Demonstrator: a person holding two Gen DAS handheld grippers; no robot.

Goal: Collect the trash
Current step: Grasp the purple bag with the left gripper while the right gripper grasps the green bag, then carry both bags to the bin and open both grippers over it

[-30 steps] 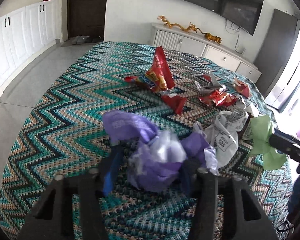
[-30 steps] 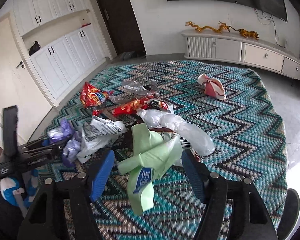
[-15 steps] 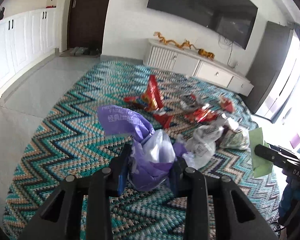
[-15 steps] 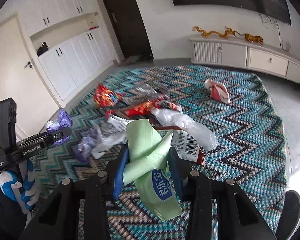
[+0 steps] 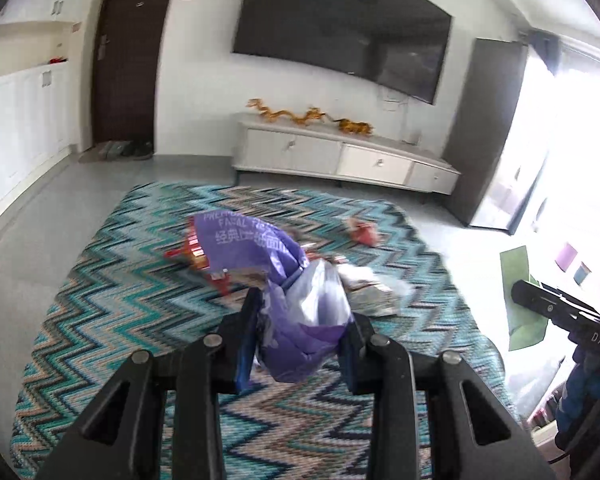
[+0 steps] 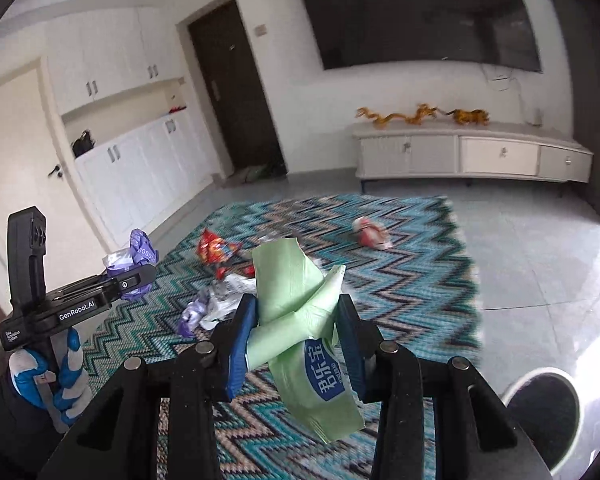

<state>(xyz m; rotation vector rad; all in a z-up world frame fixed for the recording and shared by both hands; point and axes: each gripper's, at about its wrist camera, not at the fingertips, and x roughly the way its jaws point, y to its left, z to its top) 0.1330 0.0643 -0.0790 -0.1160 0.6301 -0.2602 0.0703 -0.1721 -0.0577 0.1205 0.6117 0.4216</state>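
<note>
left gripper (image 5: 300,332): jaws narrowed, clamped on crumpled purple plastic tissue wrapper (image 5: 295,304), held above teal zigzag woven rug (image 5: 139,304). right gripper (image 6: 295,344): jaws narrowed, clamped on pale green plastic tissue wrapper (image 6: 300,312), also above the rug. red snack wrappers (image 6: 215,250) lie on the rug beyond.

Bare rug (image 6: 420,280) lies right of the litter pile (image 6: 223,280); 1 lone wrapper (image 6: 370,234), seemingly crumpled, sits there.

"GenRobot.AI" on left tool (image 6: 133,282); "FACIAL" on purple wrapper (image 5: 283,292).
</note>
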